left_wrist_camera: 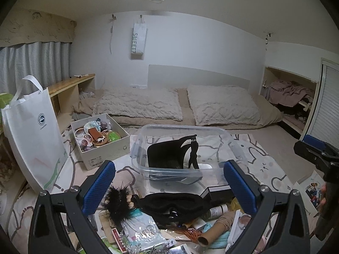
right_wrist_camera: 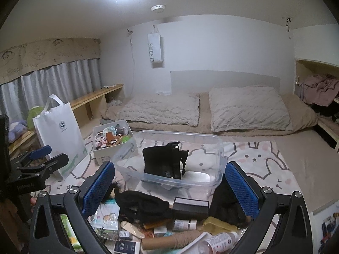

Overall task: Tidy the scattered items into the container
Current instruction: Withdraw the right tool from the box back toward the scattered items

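A clear plastic container [left_wrist_camera: 148, 170] [right_wrist_camera: 218, 148] stands on the bunny blanket with a black pouch [left_wrist_camera: 167, 154] [right_wrist_camera: 161, 160] in it. In front of it lies a pile of scattered items: a black eye mask [left_wrist_camera: 175, 204] [right_wrist_camera: 142, 203], a black feather piece [left_wrist_camera: 118, 201], a small black box [right_wrist_camera: 190, 207], a cardboard tube [left_wrist_camera: 214, 230] [right_wrist_camera: 169, 240] and small bottles [right_wrist_camera: 218, 240]. My left gripper [left_wrist_camera: 169, 187] is open and empty above the pile. My right gripper [right_wrist_camera: 168, 187] is open and empty above the pile too.
A white box [left_wrist_camera: 110, 148] [right_wrist_camera: 106, 154] full of trinkets stands left of the container, with a white tote bag [left_wrist_camera: 34, 133] [right_wrist_camera: 61, 133] beside it. Bedding [left_wrist_camera: 180, 105] lies behind. A low wooden shelf [left_wrist_camera: 70, 84] runs along the left.
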The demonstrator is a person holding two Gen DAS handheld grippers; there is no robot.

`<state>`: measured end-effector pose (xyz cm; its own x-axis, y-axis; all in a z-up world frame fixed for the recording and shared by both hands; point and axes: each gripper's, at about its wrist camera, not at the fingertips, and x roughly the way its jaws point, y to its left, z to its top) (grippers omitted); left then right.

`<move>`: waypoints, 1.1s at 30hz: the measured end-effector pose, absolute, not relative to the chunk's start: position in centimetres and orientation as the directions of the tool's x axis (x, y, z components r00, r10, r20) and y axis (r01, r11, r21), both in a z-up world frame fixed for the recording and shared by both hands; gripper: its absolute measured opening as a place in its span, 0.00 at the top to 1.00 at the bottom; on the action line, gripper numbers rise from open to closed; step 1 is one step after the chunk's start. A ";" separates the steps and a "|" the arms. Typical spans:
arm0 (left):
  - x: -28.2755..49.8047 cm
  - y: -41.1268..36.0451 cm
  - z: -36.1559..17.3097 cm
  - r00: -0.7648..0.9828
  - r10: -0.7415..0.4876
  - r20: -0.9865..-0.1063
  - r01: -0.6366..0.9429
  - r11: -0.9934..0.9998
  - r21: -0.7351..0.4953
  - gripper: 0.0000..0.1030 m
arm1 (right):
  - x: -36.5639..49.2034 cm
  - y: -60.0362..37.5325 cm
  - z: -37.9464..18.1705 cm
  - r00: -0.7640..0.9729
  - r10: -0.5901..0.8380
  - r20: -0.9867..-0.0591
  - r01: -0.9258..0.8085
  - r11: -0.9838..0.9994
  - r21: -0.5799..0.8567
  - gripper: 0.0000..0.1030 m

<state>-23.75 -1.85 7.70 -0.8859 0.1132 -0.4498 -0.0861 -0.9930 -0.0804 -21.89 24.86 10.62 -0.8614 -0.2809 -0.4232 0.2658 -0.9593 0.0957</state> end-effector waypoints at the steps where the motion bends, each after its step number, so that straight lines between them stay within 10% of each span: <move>1: -23.3 -1.9 7.7 -0.888 0.113 -0.445 -0.086 -0.993 -0.080 0.00 | -21.4 24.8 10.6 -0.864 -0.281 -0.418 0.267 -0.959 0.094 0.00; 33: -14.9 -2.0 6.7 -0.912 0.089 -0.399 -0.064 -0.995 -0.075 0.00 | -13.0 25.3 8.7 -0.889 -0.247 -0.386 0.231 -0.969 0.087 0.00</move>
